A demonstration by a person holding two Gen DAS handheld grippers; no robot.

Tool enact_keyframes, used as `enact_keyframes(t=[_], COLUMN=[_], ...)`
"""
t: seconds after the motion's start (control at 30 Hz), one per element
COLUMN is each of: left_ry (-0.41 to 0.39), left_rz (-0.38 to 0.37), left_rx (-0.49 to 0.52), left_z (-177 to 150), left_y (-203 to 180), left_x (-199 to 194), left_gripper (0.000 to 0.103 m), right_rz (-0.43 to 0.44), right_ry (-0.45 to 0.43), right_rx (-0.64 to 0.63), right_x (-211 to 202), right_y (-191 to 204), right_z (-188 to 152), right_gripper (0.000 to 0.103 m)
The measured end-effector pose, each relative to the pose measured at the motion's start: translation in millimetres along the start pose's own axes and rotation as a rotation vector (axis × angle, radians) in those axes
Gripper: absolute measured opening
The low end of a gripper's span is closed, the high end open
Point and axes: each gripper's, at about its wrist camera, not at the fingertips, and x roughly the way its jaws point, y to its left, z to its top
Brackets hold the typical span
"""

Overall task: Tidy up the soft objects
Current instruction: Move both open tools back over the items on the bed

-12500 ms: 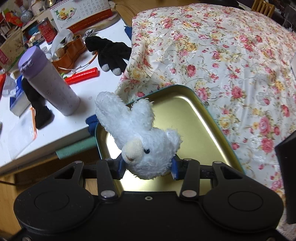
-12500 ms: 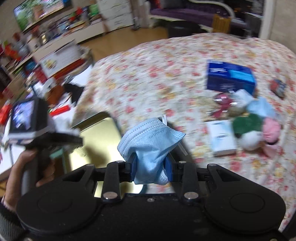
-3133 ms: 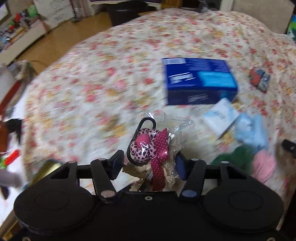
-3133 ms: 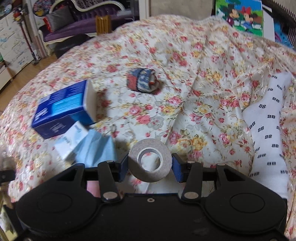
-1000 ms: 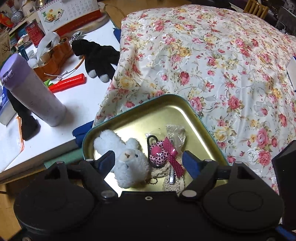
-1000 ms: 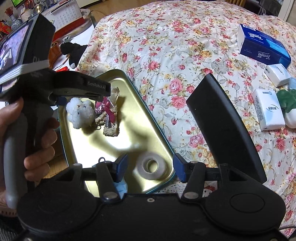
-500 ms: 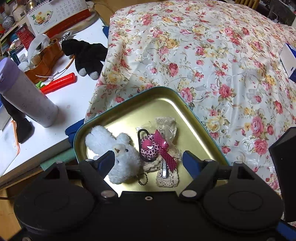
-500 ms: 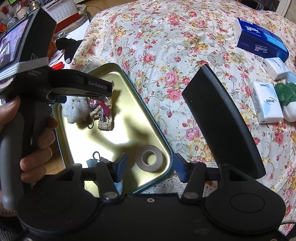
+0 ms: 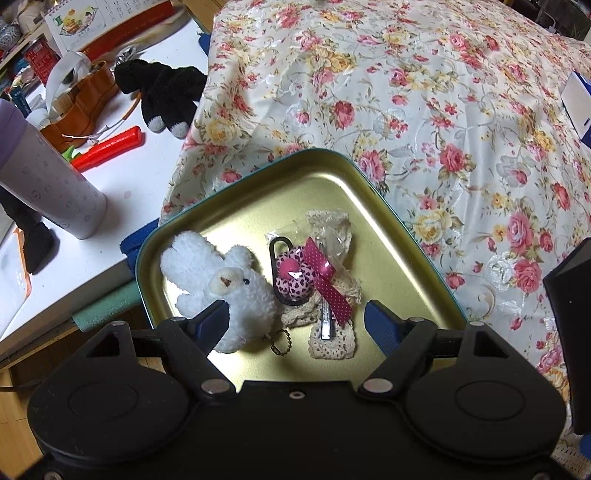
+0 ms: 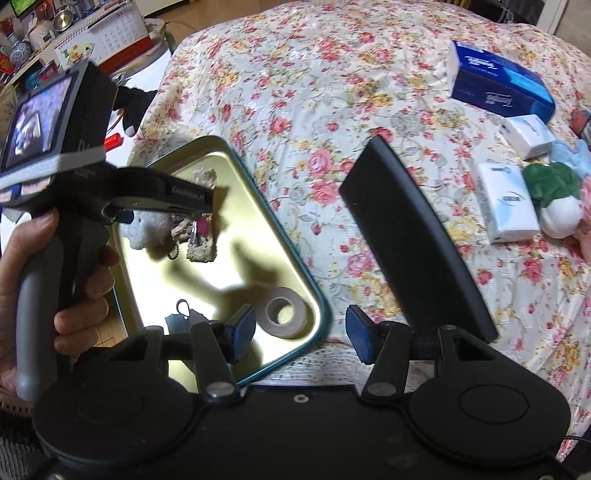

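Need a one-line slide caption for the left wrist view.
Open left tool above the gold tray holding a white plush bunny and a bagged pink hair clip.

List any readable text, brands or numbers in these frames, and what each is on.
"Tempo": on the blue tissue box on the floral bedspread, printed twice.
"GenRobot.AI": seemingly, on the body of the left claw in the right wrist view; glare washes it out.
Desk calendar: number grid, too small to read.
White tissue packs: blue logo, blurred.
Red can: print unreadable.
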Motion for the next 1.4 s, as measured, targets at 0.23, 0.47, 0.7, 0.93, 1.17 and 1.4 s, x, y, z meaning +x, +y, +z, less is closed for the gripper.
enact_keyframes(t=[0.23, 0.47, 0.7, 0.93, 1.17, 1.4], left_ry=[0.031, 0.101, 0.136, 0.151, 0.131, 0.082], left_rz=[0.036, -0.016, -0.026, -0.034, -0.062, -0.067], left_rx=[0.039, 0.038, 0.017, 0.055, 0.112, 0.191], left_z=[-7.1, -16.6, -30.0, -43.7, -42.8, -33.6], left_y=[-9.7, -15.9, -27.0, -49.8, -84.0, -120.5], left_x=[9.5, 14.2, 6.6, -13.8, -48.1, -78.8], left_gripper=[0.077, 0.077, 0.077, 0.077, 0.077, 0.080], right_rz=[-0.009, -0.021, -0.060, -0.114, -0.174, -0.158], right_ry=[-0.024, -0.035, -0.032, -0.011, 0.014, 0.022], right_rx=[0.030, 0.082, 0.129, 0.173, 0.279, 0.422], right_x=[-14.8, -27.7, -39.1, -44.9, -44.6, -45.5], right_y=[-20.4, -52.9, -94.8, -150.7, -214.8, -269.6], right_z=[-3.3, -9.4, -22.8, -38.3, -42.7, -37.9], right_gripper=[0.053, 0.053, 0.055, 0.057, 0.060, 0.062])
